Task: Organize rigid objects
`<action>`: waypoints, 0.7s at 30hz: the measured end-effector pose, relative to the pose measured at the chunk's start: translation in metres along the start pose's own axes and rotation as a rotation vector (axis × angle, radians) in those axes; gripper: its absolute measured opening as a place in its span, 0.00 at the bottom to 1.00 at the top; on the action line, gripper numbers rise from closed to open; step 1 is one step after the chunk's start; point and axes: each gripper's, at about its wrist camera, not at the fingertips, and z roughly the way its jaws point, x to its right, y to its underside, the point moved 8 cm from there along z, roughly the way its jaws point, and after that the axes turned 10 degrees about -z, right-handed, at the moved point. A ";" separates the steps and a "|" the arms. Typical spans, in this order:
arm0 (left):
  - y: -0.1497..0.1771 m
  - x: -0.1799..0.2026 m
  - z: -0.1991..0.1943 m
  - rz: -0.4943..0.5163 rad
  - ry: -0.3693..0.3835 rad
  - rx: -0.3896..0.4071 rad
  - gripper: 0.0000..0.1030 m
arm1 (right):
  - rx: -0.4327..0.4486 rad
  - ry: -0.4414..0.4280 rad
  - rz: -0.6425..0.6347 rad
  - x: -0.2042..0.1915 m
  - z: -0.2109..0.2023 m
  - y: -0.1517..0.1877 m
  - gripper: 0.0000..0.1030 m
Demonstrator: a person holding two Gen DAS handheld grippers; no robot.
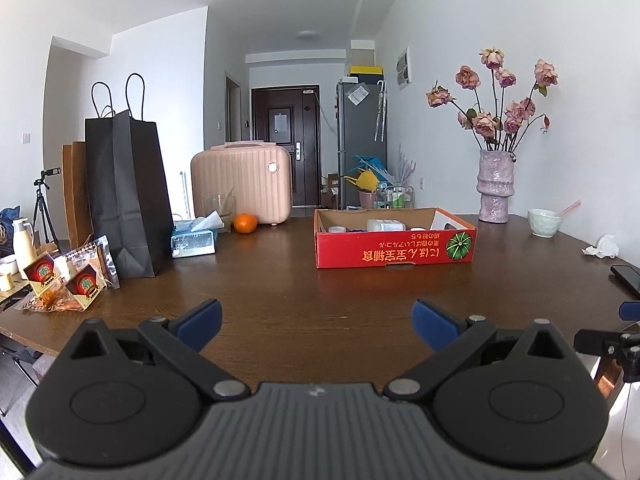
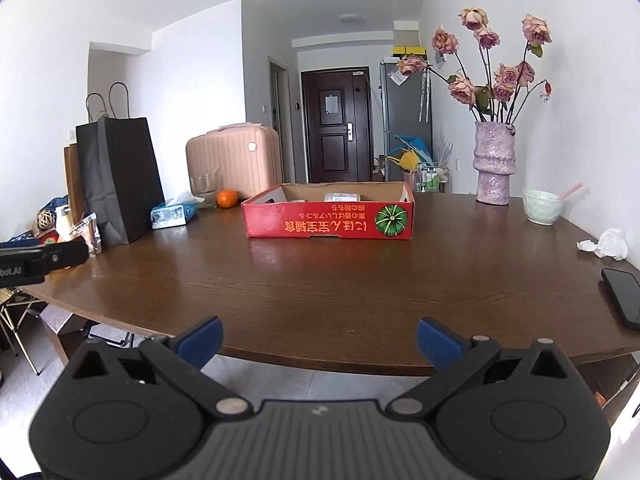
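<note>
Left wrist view: left gripper (image 1: 318, 322) held level and low over the near part of the brown table (image 1: 280, 280), pointing toward the far wall; its blue-padded fingers (image 1: 200, 318) are spread wide, nothing between them, touching nothing. Straight ahead and a little right, well apart from the fingertips, sits the red cardboard box (image 1: 394, 246), open-topped, with a white bottle (image 1: 386, 225) and other small items lying inside, only partly seen over the rim. Far left stands a black paper bag (image 1: 126, 196), a tissue pack (image 1: 194, 240) just right of it, then an orange (image 1: 245, 223) beside a pink suitcase (image 1: 242, 182). Snack packets (image 1: 68, 280) lie at the near left edge. Far right: a vase of dried roses (image 1: 495, 186), a pale bowl (image 1: 543, 222), a crumpled tissue (image 1: 604, 247). Part of the right gripper shows at the right border. Right wrist view: right gripper (image 2: 319, 340) held level, set back off the table's near edge so the fingertips hang over floor; fingers (image 2: 440, 342) wide apart, empty. The red cardboard box lies ahead at mid-table, slightly left of centre, with the white bottle just visible inside. A black phone (image 2: 624, 298) rests at the right edge, near the crumpled tissue. The left gripper's body pokes in from the left border.
</note>
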 end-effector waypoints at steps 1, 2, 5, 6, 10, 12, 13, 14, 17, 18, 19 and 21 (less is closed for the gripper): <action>0.000 0.000 0.000 0.002 -0.001 0.001 1.00 | 0.003 0.008 0.004 0.002 0.000 0.000 1.00; 0.000 0.000 0.000 0.004 -0.003 0.002 1.00 | 0.005 0.014 0.009 0.003 0.000 0.000 1.00; 0.000 0.000 0.000 0.004 -0.004 0.003 1.00 | 0.011 0.015 0.018 0.005 -0.001 -0.001 1.00; 0.000 0.000 0.000 0.003 -0.003 0.003 1.00 | 0.014 0.015 0.018 0.005 -0.001 -0.001 1.00; 0.000 0.001 -0.001 0.005 -0.009 0.004 1.00 | 0.015 0.022 0.012 0.005 -0.001 -0.002 1.00; 0.000 0.002 -0.001 0.006 -0.006 0.003 1.00 | 0.017 0.020 0.012 0.004 -0.001 -0.002 1.00; 0.000 0.002 -0.002 0.007 -0.005 0.003 1.00 | 0.018 0.019 0.013 0.004 -0.001 -0.002 1.00; 0.000 0.002 -0.002 0.007 -0.005 0.004 1.00 | 0.018 0.019 0.013 0.004 -0.002 -0.002 1.00; 0.000 0.002 -0.002 0.006 -0.005 0.005 1.00 | 0.019 0.021 0.011 0.004 -0.002 -0.002 1.00; -0.001 0.002 -0.001 0.005 -0.005 0.005 1.00 | 0.018 0.021 0.011 0.005 -0.003 -0.002 1.00; 0.000 0.002 -0.001 0.003 -0.008 0.004 1.00 | 0.018 0.021 0.012 0.005 -0.003 -0.002 1.00; -0.001 0.002 -0.001 0.000 -0.007 0.004 1.00 | 0.018 0.021 0.012 0.004 -0.003 -0.002 1.00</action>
